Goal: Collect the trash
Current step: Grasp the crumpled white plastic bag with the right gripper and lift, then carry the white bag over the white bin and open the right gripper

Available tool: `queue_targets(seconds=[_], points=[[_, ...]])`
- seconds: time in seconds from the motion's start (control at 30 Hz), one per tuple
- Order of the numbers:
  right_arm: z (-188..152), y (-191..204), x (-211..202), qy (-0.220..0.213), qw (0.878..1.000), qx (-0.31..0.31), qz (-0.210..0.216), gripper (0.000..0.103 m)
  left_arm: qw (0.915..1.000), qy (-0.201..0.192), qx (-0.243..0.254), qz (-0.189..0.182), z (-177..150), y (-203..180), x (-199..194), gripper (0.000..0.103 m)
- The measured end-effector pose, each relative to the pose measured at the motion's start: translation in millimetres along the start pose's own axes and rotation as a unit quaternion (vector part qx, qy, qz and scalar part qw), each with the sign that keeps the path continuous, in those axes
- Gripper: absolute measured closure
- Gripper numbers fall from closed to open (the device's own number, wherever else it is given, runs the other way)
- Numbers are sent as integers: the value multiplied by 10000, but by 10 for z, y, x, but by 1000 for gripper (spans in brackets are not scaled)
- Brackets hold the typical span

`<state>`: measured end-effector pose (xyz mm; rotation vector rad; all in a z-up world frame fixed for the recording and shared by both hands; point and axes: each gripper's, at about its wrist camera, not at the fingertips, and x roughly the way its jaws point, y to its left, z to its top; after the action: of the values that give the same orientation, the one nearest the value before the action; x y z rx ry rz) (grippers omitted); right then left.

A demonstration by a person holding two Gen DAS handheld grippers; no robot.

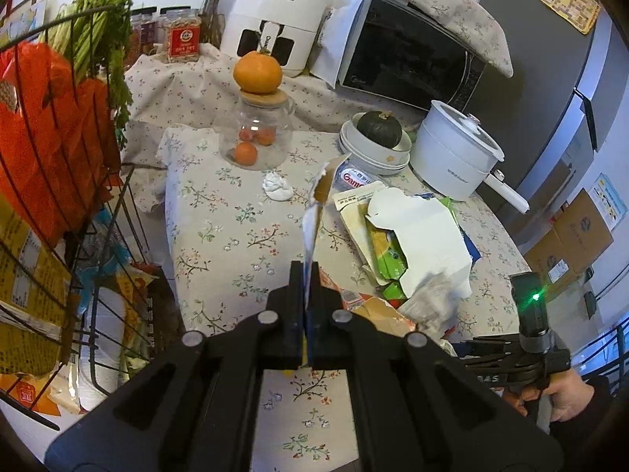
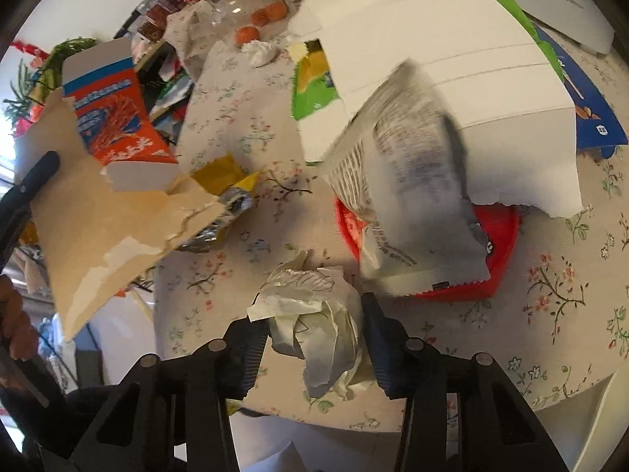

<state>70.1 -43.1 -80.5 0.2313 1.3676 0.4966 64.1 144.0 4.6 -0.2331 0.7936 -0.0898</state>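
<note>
The left gripper (image 1: 306, 306) is clamped on a torn carton flap (image 1: 314, 212) — light, stiff, held edge-on above the table. The right gripper (image 2: 314, 338) brackets a crumpled paper wad (image 2: 314, 326) at the table edge (image 2: 550, 354), its jaws part-closed; whether the pads press it cannot be told. It looks soft and weightless — grip mid-bulk.

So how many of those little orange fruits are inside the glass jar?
3. Inside the glass jar: one orange fruit at the front, one behind on the right, one behind on the left, pale and blurred. More could be hidden behind these.
</note>
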Motion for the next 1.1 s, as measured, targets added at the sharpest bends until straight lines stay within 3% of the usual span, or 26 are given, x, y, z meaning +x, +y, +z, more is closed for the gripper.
queue_targets(seconds=[0.27, 0.4, 0.57, 0.77, 1.1], points=[[-101, -91, -541, -401, 9963, 123, 745, 58, 9996, -233, 160, -11, 9, -187, -126, 102], [-172, -272, -843, -676, 9933, 330, 874, 58, 9990, -372, 208, -110, 26, -322, -190, 102], [-267, -596, -1305, -1249, 9891, 602, 486, 58, 9967, -496, 445, -454, 36, -659, -207, 102], [-633, -1179, -1868, -1766, 9770, 1196, 8, 58, 9890, -466, 969, -1013, -25, -1372, -100, 102], [-1418, -2154, -2629, -2355, 9424, 2193, -913, 58, 9572, -177, 2138, -1944, -623, -2923, 291, 102]])
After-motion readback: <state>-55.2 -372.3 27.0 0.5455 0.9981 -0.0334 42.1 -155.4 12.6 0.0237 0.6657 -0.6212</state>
